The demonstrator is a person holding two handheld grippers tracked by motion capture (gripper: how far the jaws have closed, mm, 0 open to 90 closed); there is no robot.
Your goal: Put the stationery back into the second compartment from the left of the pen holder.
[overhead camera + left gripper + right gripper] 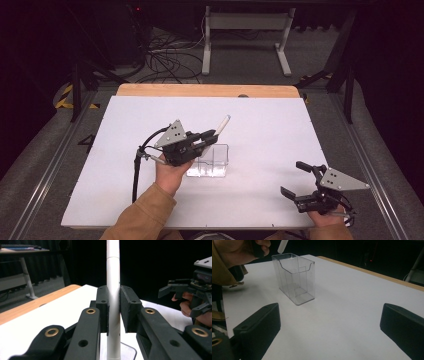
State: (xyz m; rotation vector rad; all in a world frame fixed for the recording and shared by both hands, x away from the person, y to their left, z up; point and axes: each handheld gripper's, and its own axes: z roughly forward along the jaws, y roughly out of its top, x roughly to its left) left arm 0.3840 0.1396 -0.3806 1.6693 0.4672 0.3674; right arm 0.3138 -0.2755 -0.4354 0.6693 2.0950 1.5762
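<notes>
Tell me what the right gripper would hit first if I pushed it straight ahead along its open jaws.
Likely nothing soon: in its own view the right gripper looks across bare white table. The clear plastic holder stands left of that line, so it would probably slide past, though depth is hard to judge.

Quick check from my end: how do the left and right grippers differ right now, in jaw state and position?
The left gripper has its jaws shut on the white pen; the right gripper has its jaws spread wide with nothing between them. The left gripper sits by the clear plastic holder near the table's middle; the right gripper sits apart at the near right corner. Both are black and hand-held over the white table.
</notes>
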